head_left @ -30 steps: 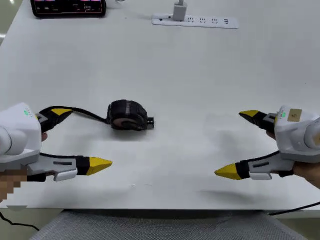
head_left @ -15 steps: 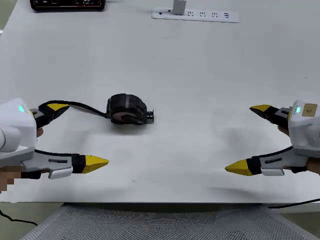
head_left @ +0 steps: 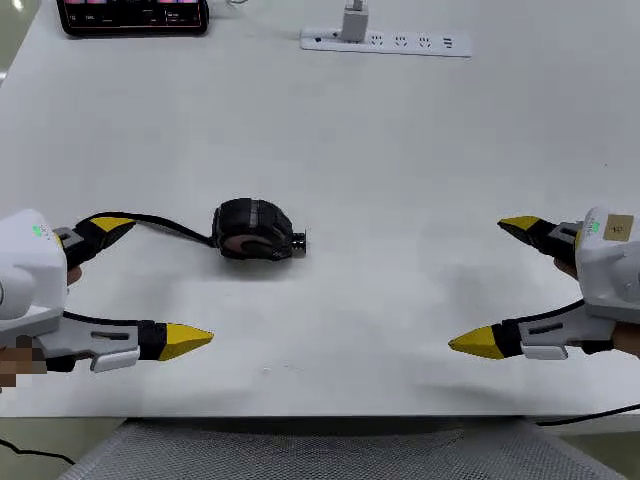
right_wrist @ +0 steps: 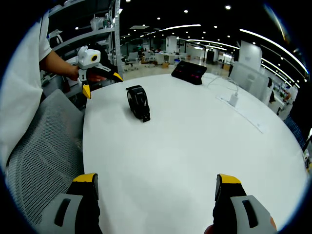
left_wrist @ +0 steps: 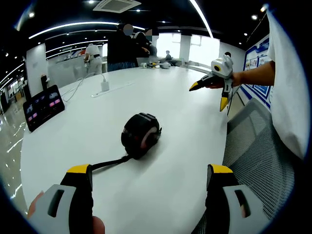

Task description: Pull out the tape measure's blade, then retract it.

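Left hand-held gripper (head_left: 157,280) and right hand-held gripper (head_left: 480,283) both gaping, empty; tape measure (head_left: 255,231) on desk (head_left: 400,150), nearer left.

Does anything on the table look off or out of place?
Nothing stands out. The tape measure sits on the table, blade in, its strap trailing toward the open left tongs; the right tongs are open too.

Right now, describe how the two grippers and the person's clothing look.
Both the left gripper and the right gripper have a white rounded body and two black curved jaws with pointed yellow tips and grey inserts. The left body carries a small green light, the right a tan sticker. The person wears a white short-sleeved top.
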`<state>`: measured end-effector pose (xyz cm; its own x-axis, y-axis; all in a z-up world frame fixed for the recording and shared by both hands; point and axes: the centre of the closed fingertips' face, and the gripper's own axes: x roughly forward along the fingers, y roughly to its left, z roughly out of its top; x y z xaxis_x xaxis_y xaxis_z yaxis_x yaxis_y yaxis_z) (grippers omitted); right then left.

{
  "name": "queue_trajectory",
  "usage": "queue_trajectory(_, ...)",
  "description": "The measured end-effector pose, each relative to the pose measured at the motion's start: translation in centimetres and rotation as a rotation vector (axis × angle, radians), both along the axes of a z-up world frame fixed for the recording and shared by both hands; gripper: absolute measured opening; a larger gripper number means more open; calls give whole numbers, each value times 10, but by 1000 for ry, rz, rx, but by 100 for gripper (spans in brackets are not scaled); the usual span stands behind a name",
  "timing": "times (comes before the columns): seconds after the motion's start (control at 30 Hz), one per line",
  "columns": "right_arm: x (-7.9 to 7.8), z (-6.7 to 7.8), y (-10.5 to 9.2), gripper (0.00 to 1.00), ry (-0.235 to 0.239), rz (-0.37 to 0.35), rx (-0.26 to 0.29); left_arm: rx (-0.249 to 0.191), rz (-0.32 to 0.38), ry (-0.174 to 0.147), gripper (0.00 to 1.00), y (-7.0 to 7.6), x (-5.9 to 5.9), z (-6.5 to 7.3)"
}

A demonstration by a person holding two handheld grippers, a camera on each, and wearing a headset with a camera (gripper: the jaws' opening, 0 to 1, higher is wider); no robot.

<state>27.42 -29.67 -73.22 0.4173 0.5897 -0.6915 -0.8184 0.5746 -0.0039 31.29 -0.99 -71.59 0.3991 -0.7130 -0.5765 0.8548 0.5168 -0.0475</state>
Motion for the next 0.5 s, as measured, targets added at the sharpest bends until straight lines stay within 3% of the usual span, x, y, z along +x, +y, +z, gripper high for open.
queue_trajectory(0.5,-1,0,-1,99,4,-14,11,2,-4,5,94,-1,-3,-2)
